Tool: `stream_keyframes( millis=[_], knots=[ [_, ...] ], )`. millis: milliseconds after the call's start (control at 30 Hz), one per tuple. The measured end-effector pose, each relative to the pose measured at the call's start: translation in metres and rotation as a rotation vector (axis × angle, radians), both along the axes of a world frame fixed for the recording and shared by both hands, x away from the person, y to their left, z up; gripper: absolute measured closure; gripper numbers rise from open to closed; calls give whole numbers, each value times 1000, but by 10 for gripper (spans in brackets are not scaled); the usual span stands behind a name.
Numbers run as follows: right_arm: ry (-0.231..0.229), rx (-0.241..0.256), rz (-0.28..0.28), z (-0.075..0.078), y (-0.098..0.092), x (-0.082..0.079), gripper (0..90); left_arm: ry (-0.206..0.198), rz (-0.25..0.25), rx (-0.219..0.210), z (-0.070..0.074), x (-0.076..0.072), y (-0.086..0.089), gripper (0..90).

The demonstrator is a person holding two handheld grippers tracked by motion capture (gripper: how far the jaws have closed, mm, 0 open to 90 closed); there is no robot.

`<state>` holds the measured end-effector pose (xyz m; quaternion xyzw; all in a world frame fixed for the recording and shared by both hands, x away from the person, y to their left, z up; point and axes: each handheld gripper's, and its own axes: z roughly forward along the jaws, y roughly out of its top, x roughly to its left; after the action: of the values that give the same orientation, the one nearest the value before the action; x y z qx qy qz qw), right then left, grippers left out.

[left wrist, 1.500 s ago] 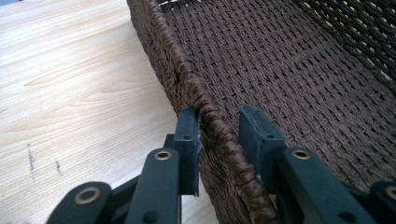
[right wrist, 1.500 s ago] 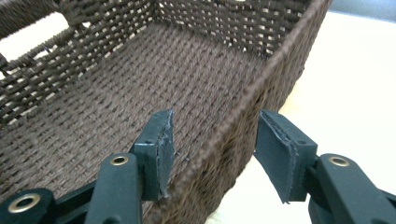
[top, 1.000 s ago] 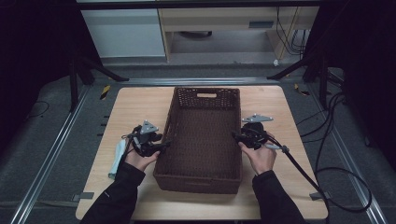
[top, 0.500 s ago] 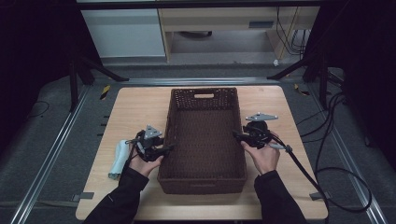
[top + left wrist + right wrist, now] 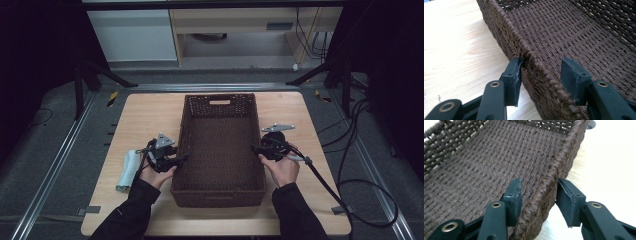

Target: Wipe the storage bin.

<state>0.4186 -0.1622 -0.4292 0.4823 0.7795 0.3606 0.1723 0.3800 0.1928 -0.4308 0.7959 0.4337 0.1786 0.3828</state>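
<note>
Dark brown woven rectangular basket [image 5: 220,150] sits mid-surface, long axis near-to-far, left tool [image 5: 541,72] straddling its left long rim and right tool [image 5: 537,195] its right rim, both tools parted, not yet clenched, so each closes straight across its wall.

A test room in a lab, set up for filming hand work.

A light wooden table [image 5: 150,120] stands in the middle on a grey floor mat [image 5: 50,150]. Metal rails [image 5: 60,165] run along the floor on both sides of the table. Black stand legs [image 5: 100,75] reach down to the floor behind the table, left and right. Black cables [image 5: 360,165] loop on the floor to the right of the table. Behind the table is a pale cabinet [image 5: 135,35] and an open wooden shelf [image 5: 235,35]. All around the table the room is dark, like a photo set.
</note>
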Motion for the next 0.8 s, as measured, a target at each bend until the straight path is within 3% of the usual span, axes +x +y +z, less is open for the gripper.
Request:
stream_keyframes(
  millis=[167,333,467,600,633,767,800],
  knots=[
    [10,8,2,0,0,0,615,-27,-5,-10,6,-2,3,489],
    [12,15,-10,0,1,-1,656,-78,17,-25,24,-6,13,465],
    [10,13,-33,1,1,-2,702,-122,69,-47,42,-10,34,445],
    [14,-5,-38,3,-2,-2,725,-153,113,-51,49,-12,50,438],
    [15,-8,-38,3,-2,-2,727,-155,141,-49,49,-13,61,437],
    [15,-23,-37,4,-5,-3,732,-135,188,-30,42,-12,80,437],
    [18,-23,-39,4,-6,-3,732,-115,218,-3,35,-12,92,436]
  ],
)
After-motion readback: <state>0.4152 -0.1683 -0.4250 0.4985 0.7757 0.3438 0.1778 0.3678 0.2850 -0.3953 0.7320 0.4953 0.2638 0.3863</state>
